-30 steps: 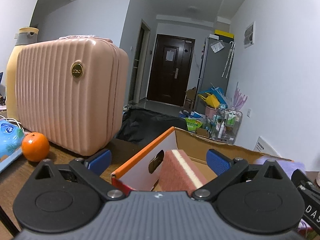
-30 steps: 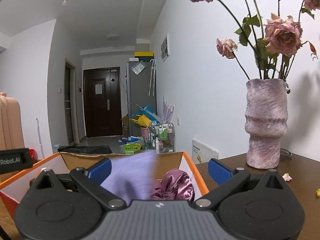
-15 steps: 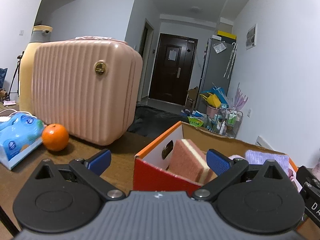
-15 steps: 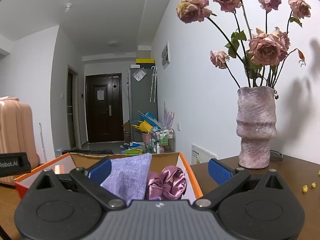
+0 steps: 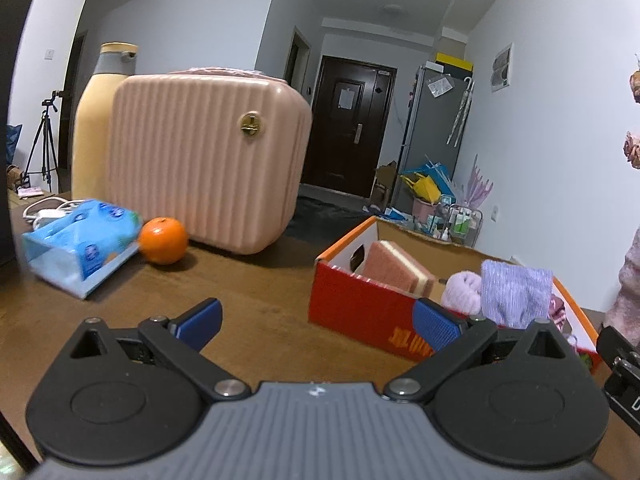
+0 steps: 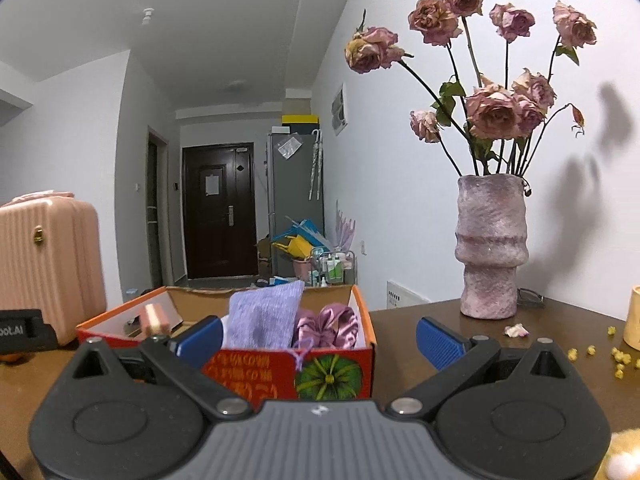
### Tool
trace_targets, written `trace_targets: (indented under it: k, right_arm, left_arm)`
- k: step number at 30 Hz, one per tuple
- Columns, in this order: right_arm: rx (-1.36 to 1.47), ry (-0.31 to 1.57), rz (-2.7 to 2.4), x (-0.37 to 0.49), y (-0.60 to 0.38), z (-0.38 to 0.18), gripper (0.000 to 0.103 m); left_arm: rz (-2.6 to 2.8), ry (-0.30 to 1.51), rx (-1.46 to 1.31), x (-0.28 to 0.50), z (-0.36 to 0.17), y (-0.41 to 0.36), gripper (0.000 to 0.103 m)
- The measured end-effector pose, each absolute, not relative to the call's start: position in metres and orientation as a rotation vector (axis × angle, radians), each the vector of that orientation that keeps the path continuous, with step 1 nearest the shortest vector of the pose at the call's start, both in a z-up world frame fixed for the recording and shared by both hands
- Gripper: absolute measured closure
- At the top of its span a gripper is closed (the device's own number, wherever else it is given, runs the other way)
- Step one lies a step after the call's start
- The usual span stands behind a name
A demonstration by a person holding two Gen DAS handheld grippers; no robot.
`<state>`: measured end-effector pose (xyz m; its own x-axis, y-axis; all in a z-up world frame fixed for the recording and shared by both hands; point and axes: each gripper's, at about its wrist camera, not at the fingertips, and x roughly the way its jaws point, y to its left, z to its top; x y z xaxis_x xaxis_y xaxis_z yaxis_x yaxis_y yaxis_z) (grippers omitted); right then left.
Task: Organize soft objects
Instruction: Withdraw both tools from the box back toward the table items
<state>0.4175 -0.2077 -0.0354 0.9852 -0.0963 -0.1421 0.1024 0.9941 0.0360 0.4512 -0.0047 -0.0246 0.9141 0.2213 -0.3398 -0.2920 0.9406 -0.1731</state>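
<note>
Both claws wide open, nothing held: left claw (image 5: pixel 316 320), right claw (image 6: pixel 318 338). Soft items, incl. purple cloth (image 6: pixel 264 316) & pink sponge (image 5: pixel 394 268), sit in red box (image 6: pixel 280 372) on worktop (image 5: pixel 248 296). Bare worktop betw. box & orange (image 5: pixel 164 240); vase (image 6: pixel 490 248) well right of box.

both claws (image 5: pixel 316 318) (image 6: pixel 319 336) backed off from the box (image 5: pixel 360 308), which went from filling the bottom middle of each frame to sitting whole further out, with more bare bench (image 5: pixel 256 280) showing up front now
</note>
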Motion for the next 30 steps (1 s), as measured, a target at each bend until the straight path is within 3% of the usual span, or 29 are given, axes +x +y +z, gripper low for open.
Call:
trace_targets:
  k: [30]
  right_arm:
    - [-0.13, 0.233, 0.239, 0.259, -0.168, -0.039, 0.0]
  left_arm:
    - [0.172, 0.28, 0.024, 0.27, -0.016, 0.005, 0.0]
